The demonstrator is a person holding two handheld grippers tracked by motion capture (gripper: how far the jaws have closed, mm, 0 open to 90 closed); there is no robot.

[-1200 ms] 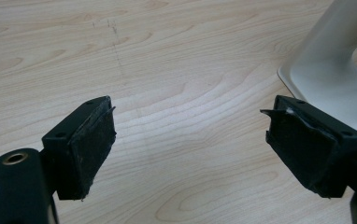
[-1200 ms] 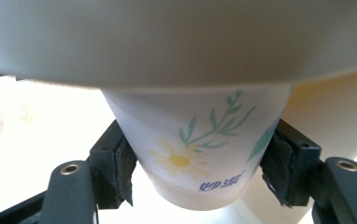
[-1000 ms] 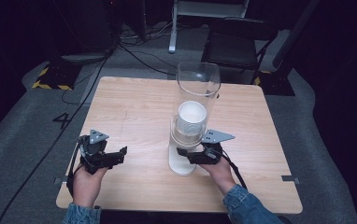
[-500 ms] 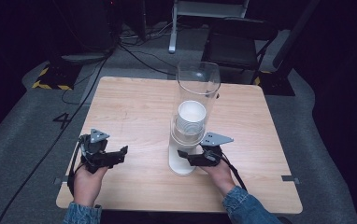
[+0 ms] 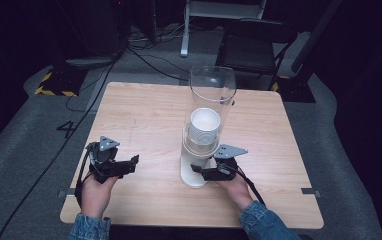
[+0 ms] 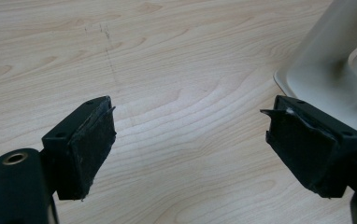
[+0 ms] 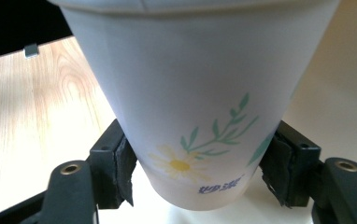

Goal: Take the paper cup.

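Right gripper [image 7: 197, 175] clamped on cup [image 7: 200, 107] low on its wall, at dispenser [image 5: 206, 125] foot. Best drawn straight down, squeeze light, thin wall likely to crumple. Cup upright, mouth up, long axis vertical. Left gripper [image 6: 190, 140] parted, empty, left of dispenser over table [image 5: 144, 115].

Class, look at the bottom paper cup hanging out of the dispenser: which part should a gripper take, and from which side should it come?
Grip the paper cup on its exposed lower wall, below the clear tube, pads on opposite sides. Approach level from the person's side, as the right gripper does. The wall tapers downward, so a firm squeeze probably matters.
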